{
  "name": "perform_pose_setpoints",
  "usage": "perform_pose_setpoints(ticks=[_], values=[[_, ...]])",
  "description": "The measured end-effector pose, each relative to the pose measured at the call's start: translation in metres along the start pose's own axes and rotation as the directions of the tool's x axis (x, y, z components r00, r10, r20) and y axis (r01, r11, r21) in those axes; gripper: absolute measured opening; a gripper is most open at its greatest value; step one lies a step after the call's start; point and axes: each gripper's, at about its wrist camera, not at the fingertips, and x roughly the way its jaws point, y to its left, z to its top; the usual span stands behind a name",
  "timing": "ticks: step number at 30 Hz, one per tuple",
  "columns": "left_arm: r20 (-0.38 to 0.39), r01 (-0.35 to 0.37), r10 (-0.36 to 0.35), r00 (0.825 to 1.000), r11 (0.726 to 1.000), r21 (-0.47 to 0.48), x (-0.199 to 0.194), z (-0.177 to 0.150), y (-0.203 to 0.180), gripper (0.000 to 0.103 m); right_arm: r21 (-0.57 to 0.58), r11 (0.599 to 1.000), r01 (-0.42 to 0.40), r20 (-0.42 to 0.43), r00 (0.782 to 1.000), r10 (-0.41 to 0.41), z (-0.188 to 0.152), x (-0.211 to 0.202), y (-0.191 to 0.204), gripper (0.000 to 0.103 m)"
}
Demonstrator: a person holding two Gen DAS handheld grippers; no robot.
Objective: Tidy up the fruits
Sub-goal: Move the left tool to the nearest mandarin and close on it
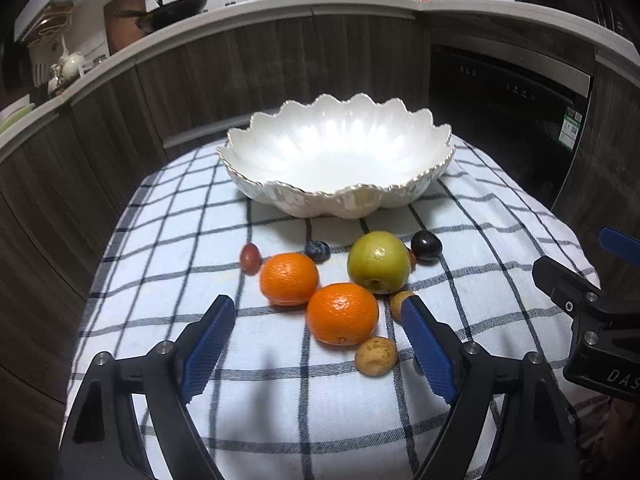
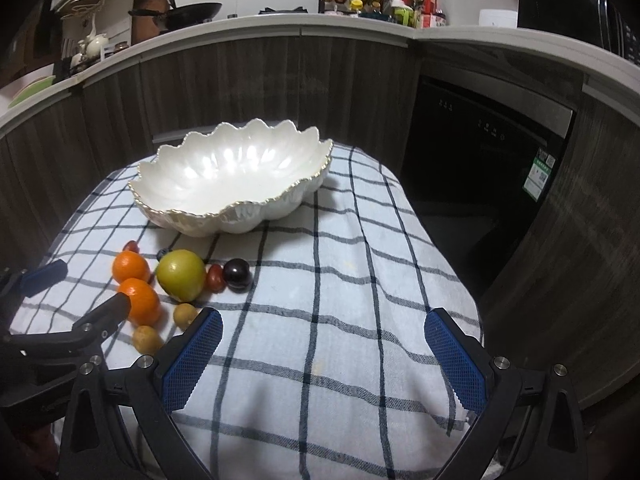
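Note:
An empty white scalloped bowl stands at the back of the checked cloth. In front of it lie two oranges, a green apple, a dark plum, a small red fruit, a dark blue berry and two tan round fruits. My left gripper is open, its blue pads either side of the nearer orange without touching it. My right gripper is open over bare cloth, to the right of the fruit pile.
The checked cloth covers a small raised surface that drops off on all sides. Dark wood cabinets and a black oven stand behind it. The counter above holds a wok and bottles. The right gripper's body is close beside the left one.

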Motion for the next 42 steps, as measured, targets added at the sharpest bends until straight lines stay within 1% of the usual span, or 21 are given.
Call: perform_pose_setpoints(ticks=[3, 5, 15, 18, 20, 26, 29, 37, 38, 42], values=[[-0.017, 0.004, -0.005, 1.0, 1.0, -0.002, 0.007, -0.001, -0.002, 0.083, 0.005, 1.0, -0.003, -0.023, 1.0, 0.003, -0.002, 0.009, -0.001, 0.102], [-0.033, 0.012, -0.013, 0.999, 1.0, -0.006, 0.013, -0.002, -0.004, 0.077, 0.007, 1.0, -0.006, -0.033, 0.999, 0.006, -0.003, 0.013, -0.001, 0.102], [-0.094, 0.037, -0.039, 0.995, 0.999, -0.022, 0.038, -0.004, -0.008, 0.06, 0.022, 1.0, -0.013, -0.073, 0.997, 0.015, -0.007, 0.028, -0.003, 0.102], [-0.11, 0.042, -0.044, 0.993, 0.999, -0.027, 0.043, -0.006, -0.008, 0.054, 0.026, 1.0, -0.015, -0.08, 0.997, 0.017, -0.007, 0.031, -0.003, 0.102], [-0.11, 0.05, -0.052, 0.993, 0.998, -0.03, 0.044, -0.006, -0.008, 0.047, 0.026, 1.0, -0.015, -0.082, 0.996, 0.017, -0.008, 0.031, -0.003, 0.102], [-0.106, 0.054, -0.058, 0.993, 0.998, -0.037, 0.04, -0.007, -0.006, 0.046, 0.019, 1.0, -0.016, -0.079, 0.997, 0.017, -0.007, 0.03, -0.002, 0.102], [-0.103, 0.045, -0.049, 0.994, 0.998, -0.036, 0.036, -0.007, -0.003, 0.046, 0.011, 1.0, -0.022, -0.073, 0.997, 0.023, -0.007, 0.028, 0.001, 0.102], [-0.1, 0.028, -0.033, 0.994, 0.998, -0.059, 0.023, -0.011, 0.012, 0.046, -0.037, 0.997, -0.069, -0.058, 0.996, 0.067, -0.005, 0.022, 0.02, 0.102], [-0.095, 0.024, -0.03, 0.995, 0.998, -0.06, 0.02, -0.011, 0.014, 0.046, -0.043, 0.996, -0.077, -0.057, 0.996, 0.074, -0.004, 0.022, 0.022, 0.101], [-0.081, 0.007, -0.013, 0.997, 0.998, -0.068, 0.011, -0.014, 0.023, 0.046, -0.075, 0.99, -0.116, -0.067, 0.992, 0.112, -0.005, 0.022, 0.034, 0.092]])
